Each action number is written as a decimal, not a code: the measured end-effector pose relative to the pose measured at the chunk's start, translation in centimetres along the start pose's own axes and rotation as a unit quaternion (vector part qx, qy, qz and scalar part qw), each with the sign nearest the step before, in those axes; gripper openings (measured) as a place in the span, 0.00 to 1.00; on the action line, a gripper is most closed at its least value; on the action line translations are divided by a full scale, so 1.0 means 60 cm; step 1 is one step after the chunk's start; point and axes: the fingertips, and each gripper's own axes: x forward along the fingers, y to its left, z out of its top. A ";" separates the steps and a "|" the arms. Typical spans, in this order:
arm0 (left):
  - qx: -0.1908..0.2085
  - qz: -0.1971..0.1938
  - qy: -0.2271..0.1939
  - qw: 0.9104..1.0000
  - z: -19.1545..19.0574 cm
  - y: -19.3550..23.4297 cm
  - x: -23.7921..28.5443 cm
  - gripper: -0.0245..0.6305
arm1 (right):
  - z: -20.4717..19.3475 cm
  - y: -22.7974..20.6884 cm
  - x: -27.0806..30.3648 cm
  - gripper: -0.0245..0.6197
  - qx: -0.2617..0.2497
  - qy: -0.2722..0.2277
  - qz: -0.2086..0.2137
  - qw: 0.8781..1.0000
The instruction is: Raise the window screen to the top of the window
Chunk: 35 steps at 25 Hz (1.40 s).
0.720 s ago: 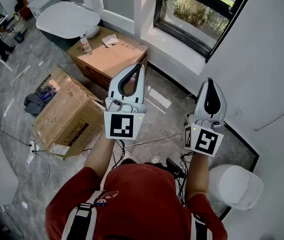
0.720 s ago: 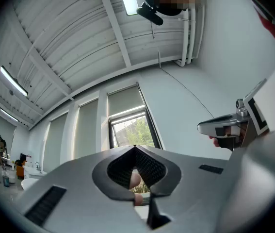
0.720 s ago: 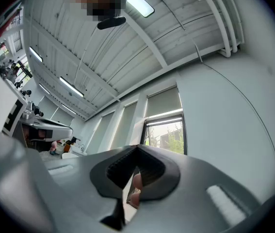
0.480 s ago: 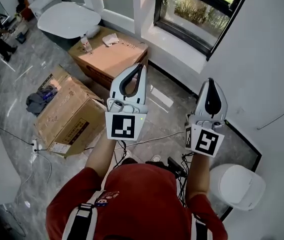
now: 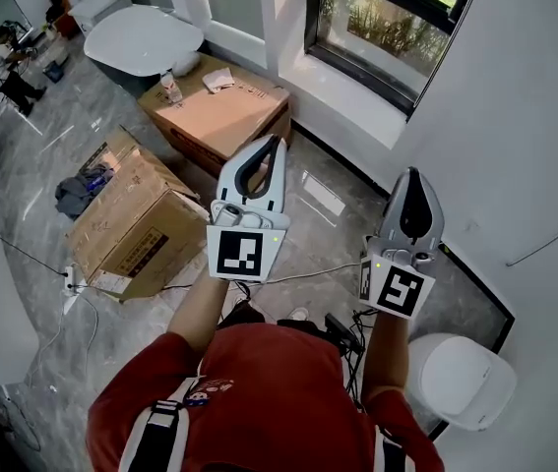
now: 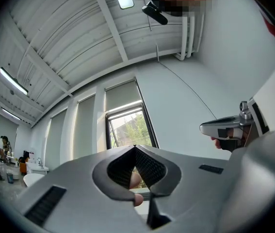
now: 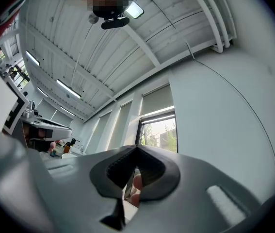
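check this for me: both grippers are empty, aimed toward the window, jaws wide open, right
Not wide open: the left gripper and right gripper have shut jaws, tips meeting, as the left and right gripper views show. They are empty and aimed toward the window.

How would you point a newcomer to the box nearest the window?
Start at the black-framed window, then drop to the grey floor beside it. The closed brown cardboard box there carries a small bottle; the other cardboard box lies open and tilted.
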 end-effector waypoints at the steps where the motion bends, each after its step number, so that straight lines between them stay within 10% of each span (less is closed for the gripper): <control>1: 0.001 0.001 0.002 1.000 -0.001 -0.007 0.002 0.04 | -0.001 -0.005 -0.001 0.05 0.002 0.000 0.002 1.000; 18: -0.017 0.014 0.014 1.000 -0.053 -0.009 0.064 0.04 | -0.074 -0.019 0.055 0.05 0.004 0.018 0.020 1.000; 35: -0.046 0.011 0.024 0.999 -0.167 0.171 0.258 0.04 | -0.184 0.074 0.316 0.05 -0.011 0.039 0.035 0.999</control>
